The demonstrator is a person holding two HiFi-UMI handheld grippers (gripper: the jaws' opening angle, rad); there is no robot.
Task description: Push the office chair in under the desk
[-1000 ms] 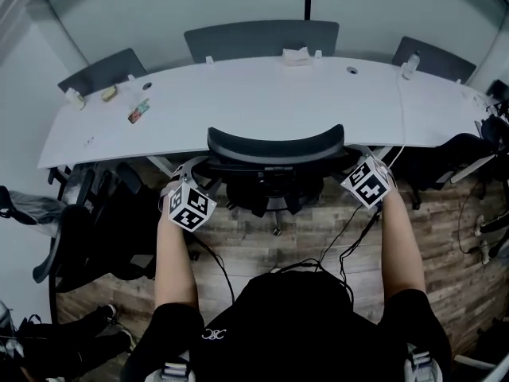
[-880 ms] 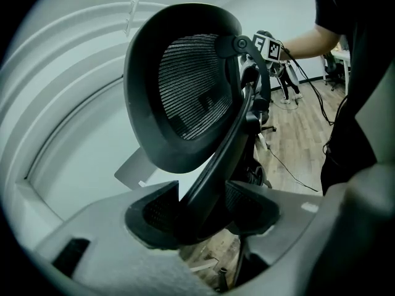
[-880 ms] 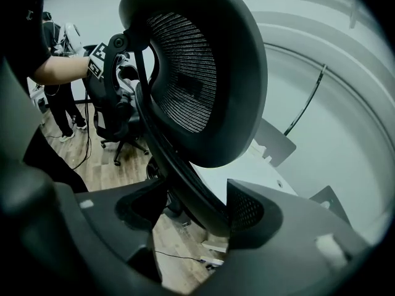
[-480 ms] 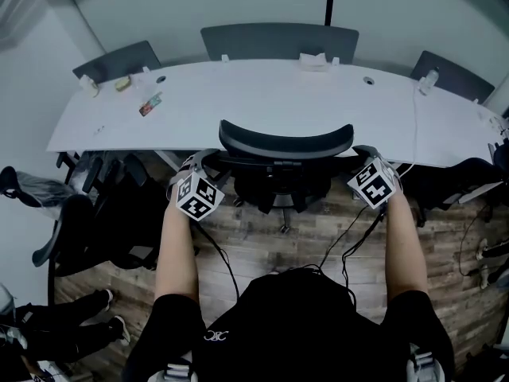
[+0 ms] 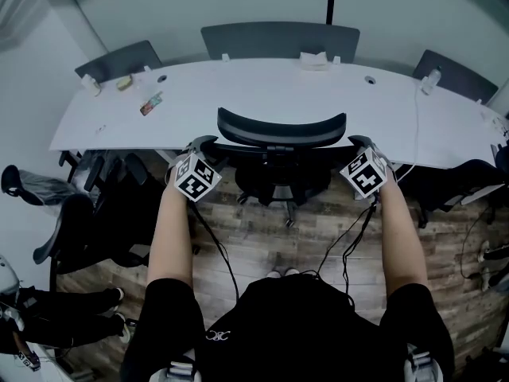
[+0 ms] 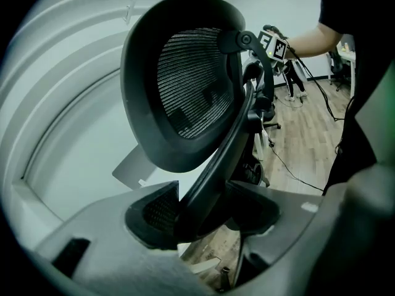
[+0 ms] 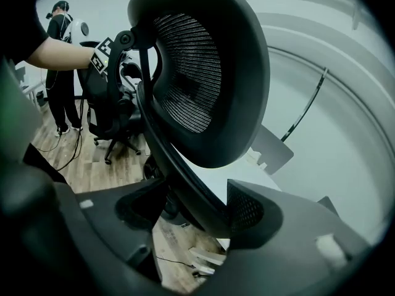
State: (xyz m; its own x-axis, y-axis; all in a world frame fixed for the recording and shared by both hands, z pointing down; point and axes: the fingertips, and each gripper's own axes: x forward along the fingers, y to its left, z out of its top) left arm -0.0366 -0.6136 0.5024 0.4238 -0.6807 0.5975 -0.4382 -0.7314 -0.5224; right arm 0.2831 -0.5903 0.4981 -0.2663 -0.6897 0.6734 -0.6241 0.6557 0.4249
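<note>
Your left tool [image 6: 203, 222] is closed narrow on the dark strut [image 6: 217, 147] that carries the chair's back, and the strut fills the gap between the jaws. Your right tool [image 7: 196, 217] grips the frame at the right end of the back in the same way. Both tools hold the chair [image 5: 281, 129] by its back, one at each end.

Over the last second both tools have moved away from you toward the bench [image 5: 238, 94], and the chair has gone with them. The curved top of the back sat just short of the bench's near edge. Now it lies over that edge, and in the last half second it has slid a little farther.

I judge the push to be nearly done. The seat no longer shows, so it is probably under the bench top, and only the back and the wheeled base [image 5: 280, 201] remain on your side. There may be a little travel left before the back meets the edge, so ease off there.

The head view sets the chair against the bench, but the marker cubes [image 5: 196, 177] cover your jaws. The gripper views show the grip plainly, along with the mesh of the back, yet they say little about how far in the chair stands. The right gripper view also shows a person [image 7: 62, 54] standing well off to the left, whom the head view does not show.
</note>
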